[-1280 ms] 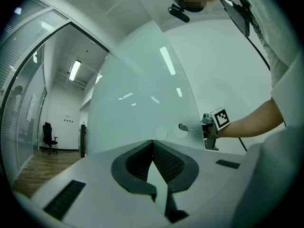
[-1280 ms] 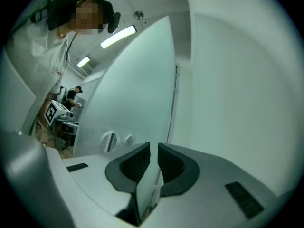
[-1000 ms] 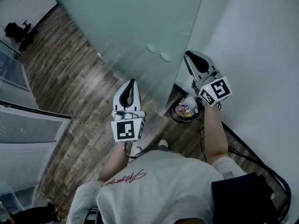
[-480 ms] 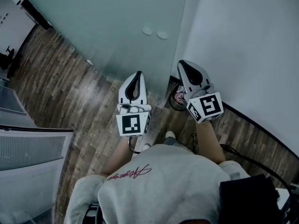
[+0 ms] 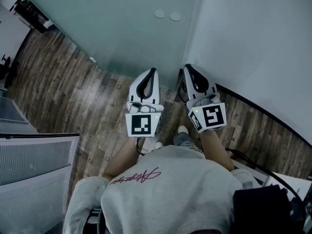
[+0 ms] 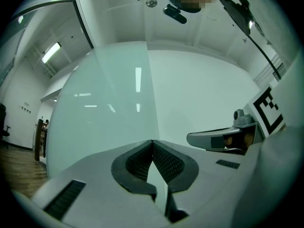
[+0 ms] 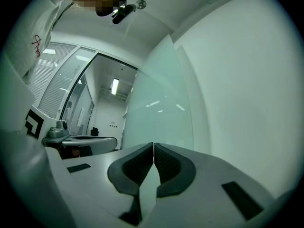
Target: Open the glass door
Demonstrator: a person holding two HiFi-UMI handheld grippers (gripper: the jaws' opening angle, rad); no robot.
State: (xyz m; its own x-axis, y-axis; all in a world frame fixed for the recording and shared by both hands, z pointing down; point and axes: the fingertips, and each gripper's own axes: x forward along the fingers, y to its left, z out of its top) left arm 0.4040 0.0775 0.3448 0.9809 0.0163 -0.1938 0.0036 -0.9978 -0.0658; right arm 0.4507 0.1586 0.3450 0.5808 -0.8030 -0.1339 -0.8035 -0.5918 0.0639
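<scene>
The frosted glass door (image 5: 112, 28) fills the top of the head view, with two round fittings (image 5: 167, 15) near its right edge, where it meets the white wall (image 5: 253, 48). My left gripper (image 5: 154, 71) is shut and empty, pointing at the door's lower edge. Beside it, my right gripper (image 5: 187, 68) is also shut with nothing in it, near the wall's foot. In the left gripper view the shut gripper (image 6: 152, 141) faces the door (image 6: 104, 103) and wall. In the right gripper view the gripper (image 7: 153, 144) faces the door's edge (image 7: 161, 108). Neither touches the door.
Wood floor (image 5: 73, 96) lies below the door. A slatted glass partition (image 5: 34, 165) stands at the lower left. Office chairs (image 5: 29, 11) sit in the far room at the upper left. Cables (image 5: 246, 155) run along the wall's foot at the right.
Both grippers have drawn closer together in front of the door's edge; the right one swung left. The small bin by the wall has gone out of sight behind the right gripper.
</scene>
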